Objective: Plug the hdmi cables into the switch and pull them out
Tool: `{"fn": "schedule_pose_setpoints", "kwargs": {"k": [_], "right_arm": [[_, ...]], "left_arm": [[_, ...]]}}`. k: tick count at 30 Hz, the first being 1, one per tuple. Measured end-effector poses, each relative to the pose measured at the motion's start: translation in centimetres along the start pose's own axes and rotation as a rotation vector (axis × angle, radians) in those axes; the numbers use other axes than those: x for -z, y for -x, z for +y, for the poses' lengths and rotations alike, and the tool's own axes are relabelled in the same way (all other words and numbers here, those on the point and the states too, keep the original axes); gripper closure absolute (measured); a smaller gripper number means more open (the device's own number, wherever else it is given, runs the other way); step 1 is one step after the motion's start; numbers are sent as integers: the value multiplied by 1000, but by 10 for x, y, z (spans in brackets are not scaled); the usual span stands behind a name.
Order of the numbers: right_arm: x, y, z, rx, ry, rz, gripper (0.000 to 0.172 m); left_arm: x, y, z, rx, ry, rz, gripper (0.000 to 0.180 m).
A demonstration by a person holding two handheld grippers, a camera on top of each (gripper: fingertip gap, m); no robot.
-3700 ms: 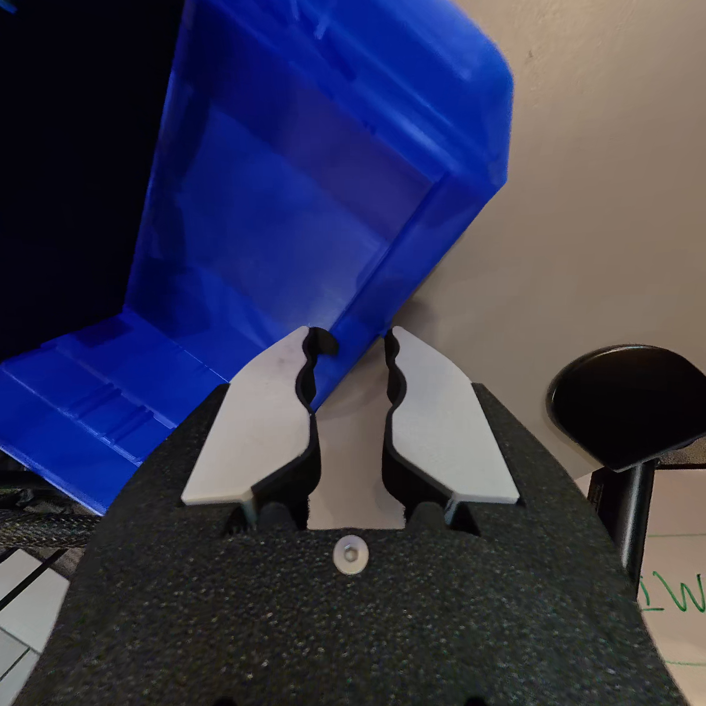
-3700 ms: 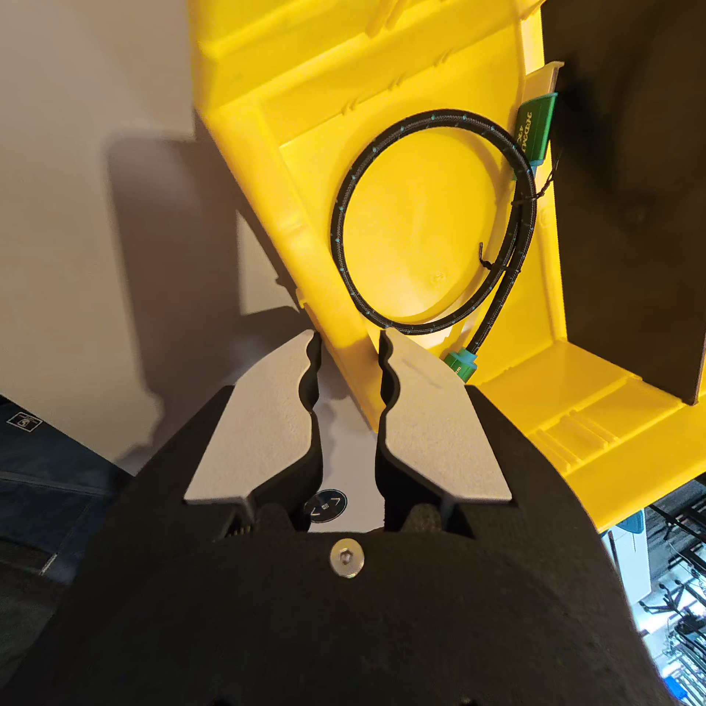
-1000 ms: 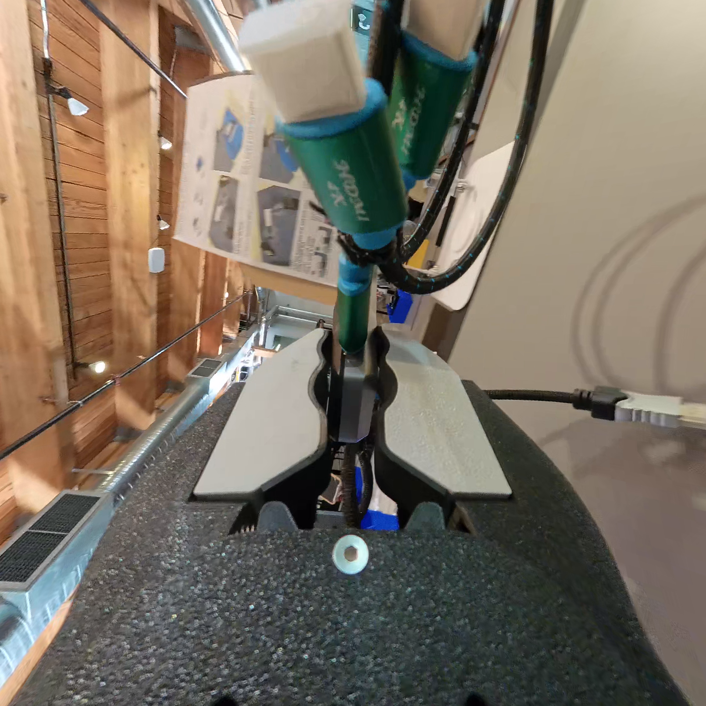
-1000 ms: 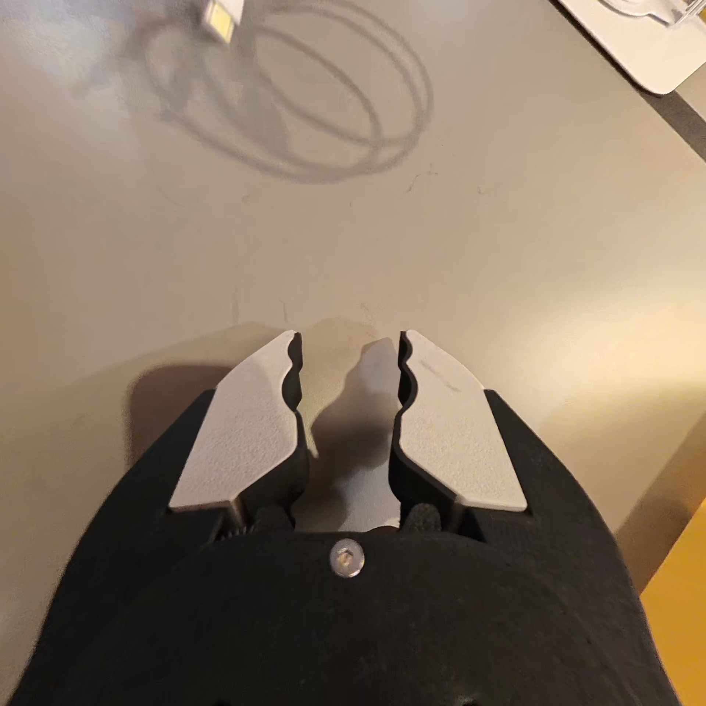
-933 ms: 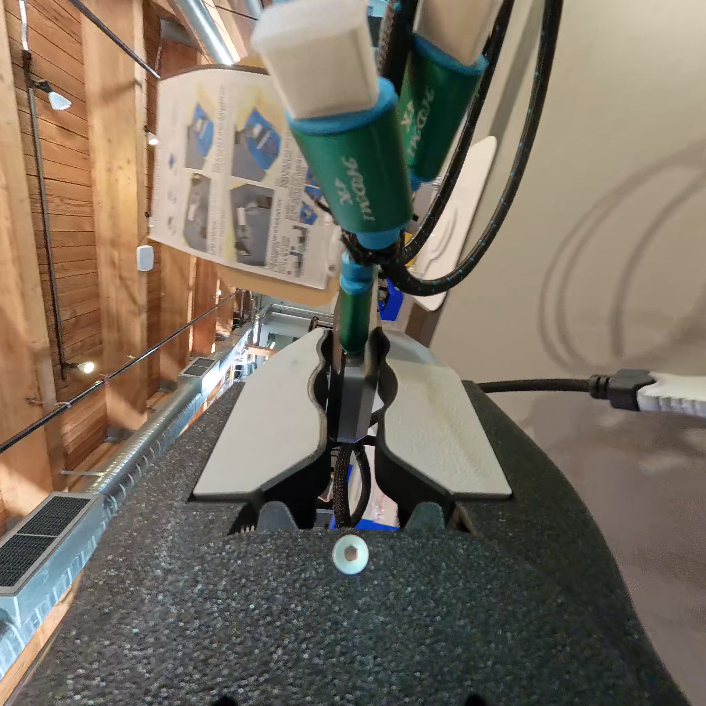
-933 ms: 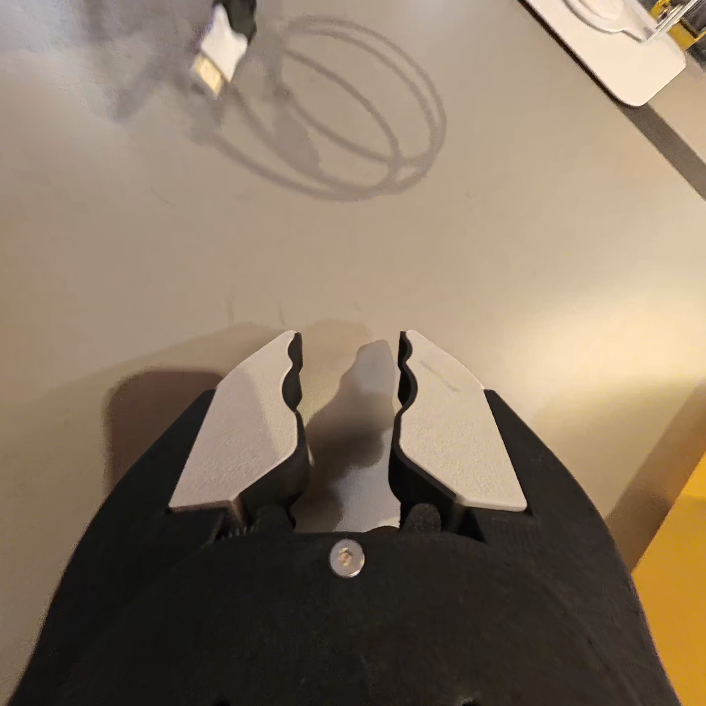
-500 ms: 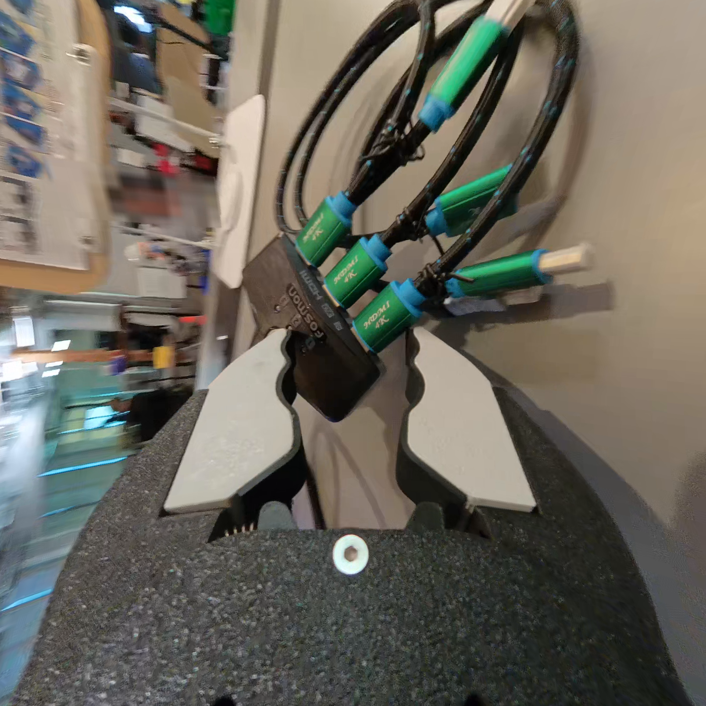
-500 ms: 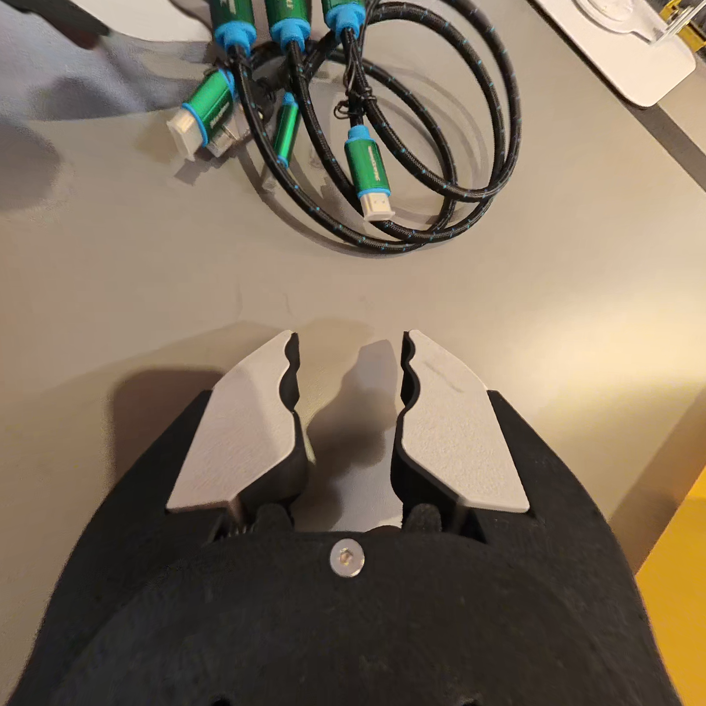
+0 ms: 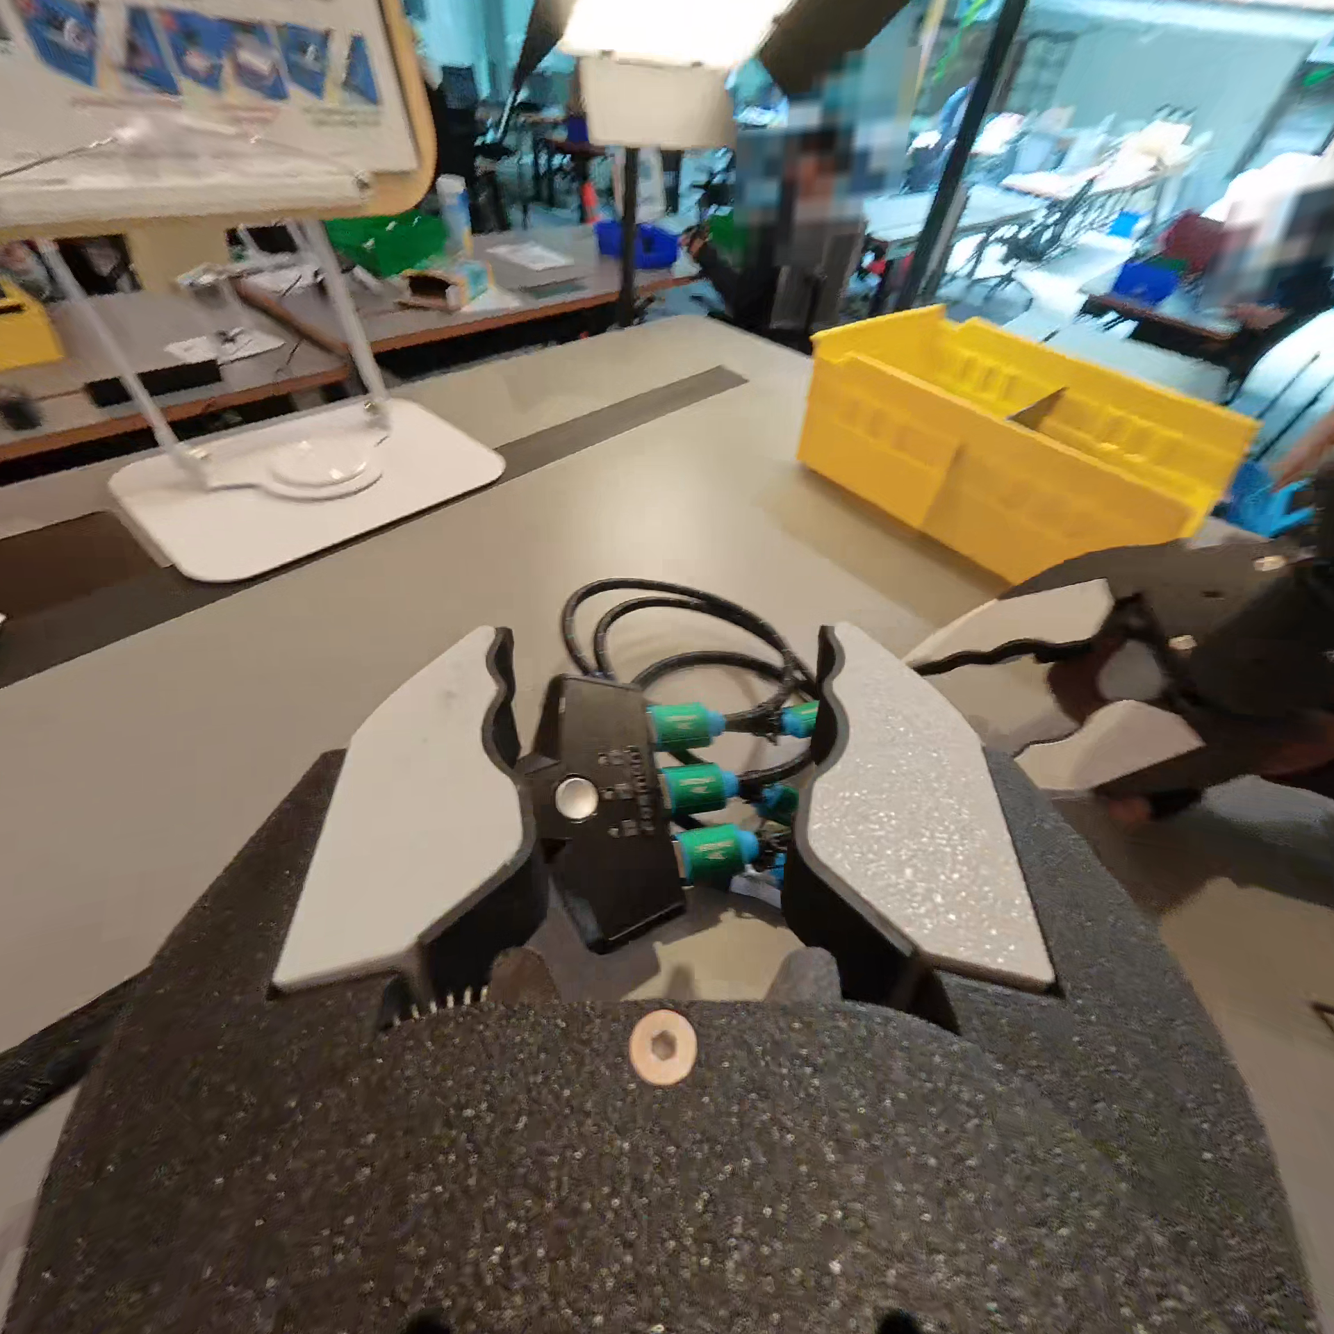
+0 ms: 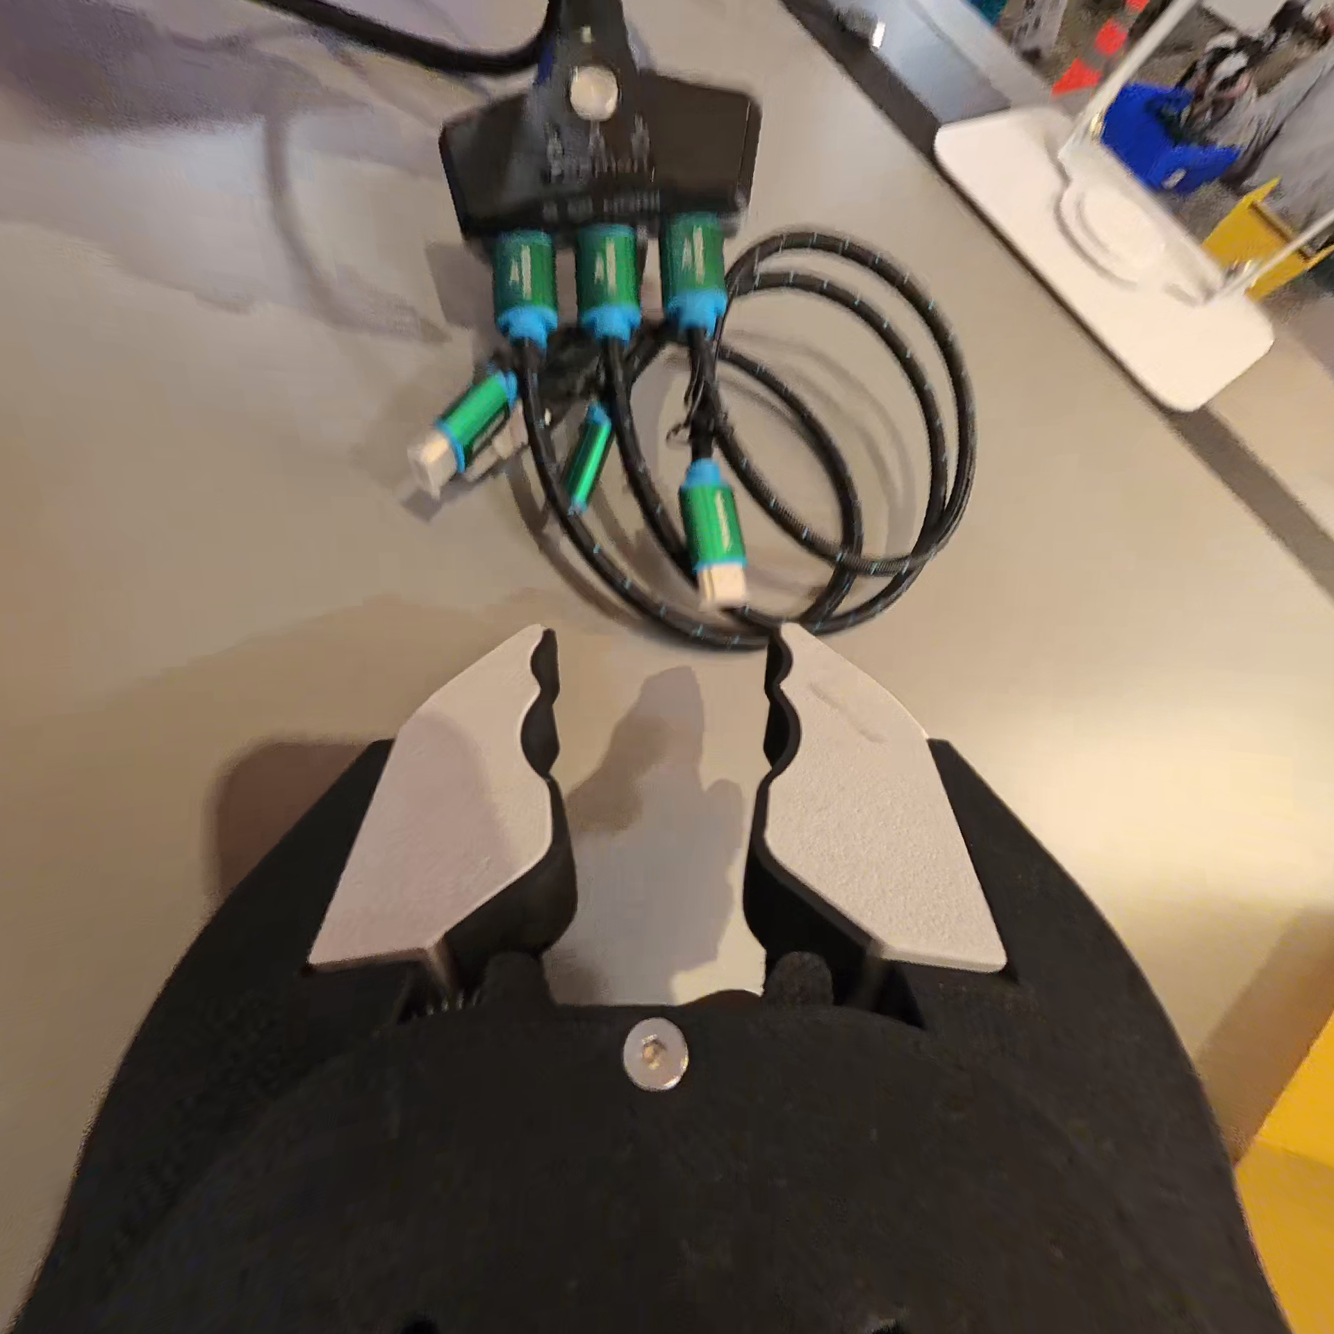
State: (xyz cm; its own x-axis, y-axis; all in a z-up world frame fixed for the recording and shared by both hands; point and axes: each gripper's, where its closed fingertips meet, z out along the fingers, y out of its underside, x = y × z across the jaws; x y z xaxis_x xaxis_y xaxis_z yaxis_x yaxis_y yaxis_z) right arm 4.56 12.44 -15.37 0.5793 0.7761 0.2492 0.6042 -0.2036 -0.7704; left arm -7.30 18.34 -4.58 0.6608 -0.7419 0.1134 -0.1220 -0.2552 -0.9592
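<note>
The switch box (image 9: 610, 801) with three green plugs (image 10: 605, 281) lies on the table (image 9: 216, 722) between the wide-open left gripper (image 9: 664, 642), while the right gripper (image 10: 660, 642) hangs half-open and empty near the cables (image 10: 852, 462).

Left gripper (image 9: 664, 650), jaws wide apart, over a black switch box (image 9: 613, 816) lying on the grey table (image 9: 216, 686); three green plugs (image 9: 696, 787) enter the box. Right gripper (image 9: 1010, 693) beside; yellow bin (image 9: 1010, 462) behind.

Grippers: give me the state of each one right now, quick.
Left gripper: open, straddling the black switch box lying on the table, not gripping it.
Right gripper: open, nothing between its fingers, just short of the coiled cables.
</note>
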Motion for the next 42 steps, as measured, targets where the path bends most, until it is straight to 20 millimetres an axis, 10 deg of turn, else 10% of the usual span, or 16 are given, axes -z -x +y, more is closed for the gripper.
{"fn": "schedule_pose_setpoints", "kwargs": {"k": [8, 13, 18, 26, 42], "right_arm": [[-6, 4, -57, 12, -114, -51, 118], [-24, 35, -50, 39, -136, -25, 120], [-30, 43, -56, -19, -193, -24, 121], [-38, 42, -50, 7, -151, -19, 121], [-47, 29, -45, -34, -80, 0, 124]], "left_arm": [[13, -16, -2, 338, -78, 126, 114], [29, -43, 46, 708, -86, 188, 127], [27, -15, 79, 1075, -178, 83, 127], [-5, 29, 86, 1147, -240, 83, 124], [-22, 29, 80, 1230, -249, 162, 159]]}}
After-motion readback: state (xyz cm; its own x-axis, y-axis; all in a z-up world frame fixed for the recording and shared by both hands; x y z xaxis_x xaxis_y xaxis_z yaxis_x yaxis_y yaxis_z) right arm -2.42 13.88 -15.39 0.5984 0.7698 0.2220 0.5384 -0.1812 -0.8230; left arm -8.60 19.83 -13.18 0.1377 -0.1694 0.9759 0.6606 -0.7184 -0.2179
